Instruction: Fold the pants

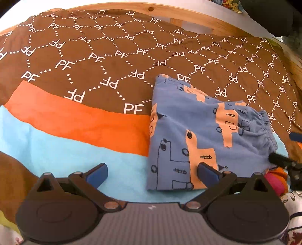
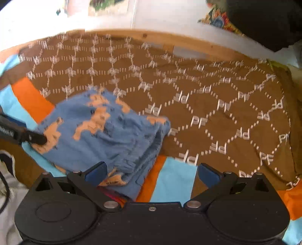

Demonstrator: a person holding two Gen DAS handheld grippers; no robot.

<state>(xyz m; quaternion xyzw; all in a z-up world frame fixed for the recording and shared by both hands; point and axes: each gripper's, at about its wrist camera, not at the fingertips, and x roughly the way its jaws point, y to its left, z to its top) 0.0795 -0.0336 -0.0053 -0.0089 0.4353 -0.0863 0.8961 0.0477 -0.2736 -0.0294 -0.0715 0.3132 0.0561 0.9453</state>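
While the blue pants lie folded into a compact rectangle on the brown patterned blanket, just beside its orange band and pale blue band, both tongs stand wide apart with nothing between them; the left tongs hover at the near edge of the bundle, the right tongs over its gathered waistband. Judging from the tidy shape, the folding looks nearly finished; what remains is probably a light press along the edges, done with flat, slow strokes so the layers do not slide apart. The cloth looks soft and fleecy, printed with peach shapes and dark outlines; the elastic waist puckers into small ruffles and will likely spring up if nudged. The blanket appears smooth and thin, and beyond it runs a wooden bed frame.
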